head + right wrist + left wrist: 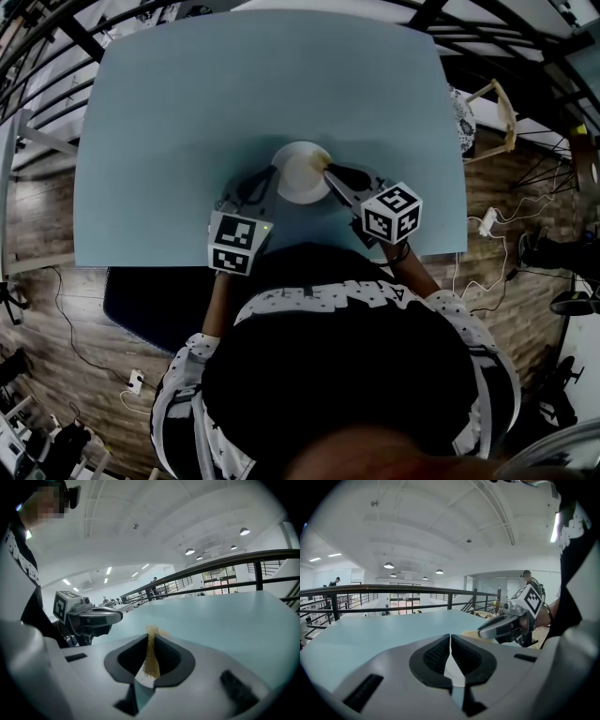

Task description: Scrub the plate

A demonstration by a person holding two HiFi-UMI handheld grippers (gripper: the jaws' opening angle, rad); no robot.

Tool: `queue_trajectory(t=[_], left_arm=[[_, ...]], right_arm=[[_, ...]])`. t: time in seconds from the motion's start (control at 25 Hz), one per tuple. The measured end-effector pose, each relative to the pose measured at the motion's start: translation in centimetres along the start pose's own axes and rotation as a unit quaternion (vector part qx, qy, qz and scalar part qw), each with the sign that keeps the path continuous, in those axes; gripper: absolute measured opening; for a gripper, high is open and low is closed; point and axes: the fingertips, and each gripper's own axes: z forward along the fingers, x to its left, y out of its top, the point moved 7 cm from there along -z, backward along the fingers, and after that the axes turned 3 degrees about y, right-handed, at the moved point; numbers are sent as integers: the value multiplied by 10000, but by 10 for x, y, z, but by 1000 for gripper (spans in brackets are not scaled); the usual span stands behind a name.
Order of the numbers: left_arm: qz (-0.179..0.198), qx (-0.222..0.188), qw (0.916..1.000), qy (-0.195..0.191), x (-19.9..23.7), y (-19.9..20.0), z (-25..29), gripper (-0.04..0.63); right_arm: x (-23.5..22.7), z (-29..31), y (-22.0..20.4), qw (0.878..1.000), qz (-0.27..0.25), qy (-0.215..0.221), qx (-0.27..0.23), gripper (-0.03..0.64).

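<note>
1 white plate (300, 173) is seen in the head view, set on 1 pale blue table (262, 84) near the edge closest to the person, between the 2 grippers. The plate's left rim is met by the left gripper (269, 178), and its right rim by the right gripper (330, 172). In the left gripper view, the 2 dark pads (436, 654) are seen pressed close together, with a thin white edge of the plate (453, 670) clamped between them. In the right gripper view, the 2 jaws are closed on 1 tan scrubber (151, 658), which is pinched into a narrow upright strip and sticks out a little past the jaw tips. In the head view, the scrubber is seen as a tan patch at the plate's upper right rim, touching it. 2 marker cubes are counted, 1 on each gripper: the left cube (234, 244) is just beside the table's near edge, and the right cube (392, 212) is over the table near the person's right wrist. Each gripper is caught in the other's view, low over the tabletop. 1 wooden chair (497, 117) is seen on the wood floor, right of the table. A dark railing (393, 590) is shown beyond the table's far edge.
</note>
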Motion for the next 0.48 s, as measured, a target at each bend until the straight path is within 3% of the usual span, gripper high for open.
queue_trajectory(t=[0.48], left_arm=[[10,45,10000,-13,-1,-2,1,15]], right_arm=[[3,0,3,10000,-65,65,-23,51]])
